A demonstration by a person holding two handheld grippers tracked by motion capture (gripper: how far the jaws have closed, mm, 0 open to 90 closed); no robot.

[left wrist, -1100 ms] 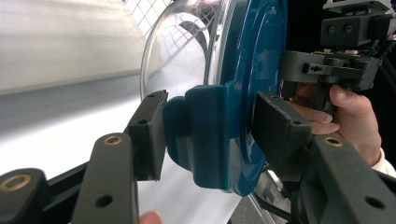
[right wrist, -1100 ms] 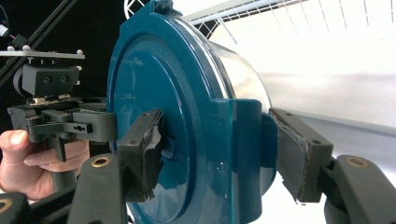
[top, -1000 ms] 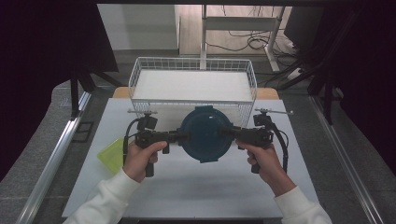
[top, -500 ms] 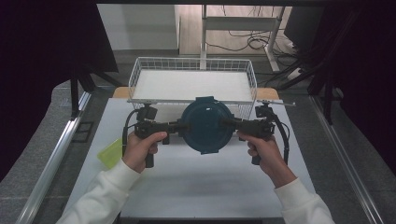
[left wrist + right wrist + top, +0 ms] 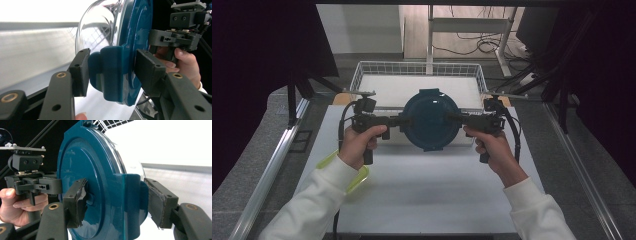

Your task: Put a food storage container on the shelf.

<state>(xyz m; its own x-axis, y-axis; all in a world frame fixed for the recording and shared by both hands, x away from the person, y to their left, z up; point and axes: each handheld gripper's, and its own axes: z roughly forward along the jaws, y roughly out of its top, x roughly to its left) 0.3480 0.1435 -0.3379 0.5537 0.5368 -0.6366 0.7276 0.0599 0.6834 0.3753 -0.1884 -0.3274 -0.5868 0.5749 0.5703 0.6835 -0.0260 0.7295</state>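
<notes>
A round clear glass container with a dark teal clip-on lid [image 5: 429, 120] hangs above the white table, just in front of the wire basket. My left gripper [image 5: 404, 121] grips its left side and my right gripper [image 5: 457, 120] its right side. In the left gripper view the jaws [image 5: 112, 72] press on a lid clip [image 5: 110, 70], with the glass bowl [image 5: 97, 32] behind. In the right gripper view the jaws [image 5: 117, 202] clamp the opposite clip [image 5: 130, 197] and the lid's face [image 5: 82, 170].
A white wire basket [image 5: 362, 75] stands at the table's far edge, right behind the container. The white table top [image 5: 427, 190] lies below. A flat yellow-green object [image 5: 357, 177] peeks out under the left forearm. Dark frames and rails flank both sides.
Both hands have risen with the container between them and carried it a little farther toward the basket. The grip on both sides looks the same.
</notes>
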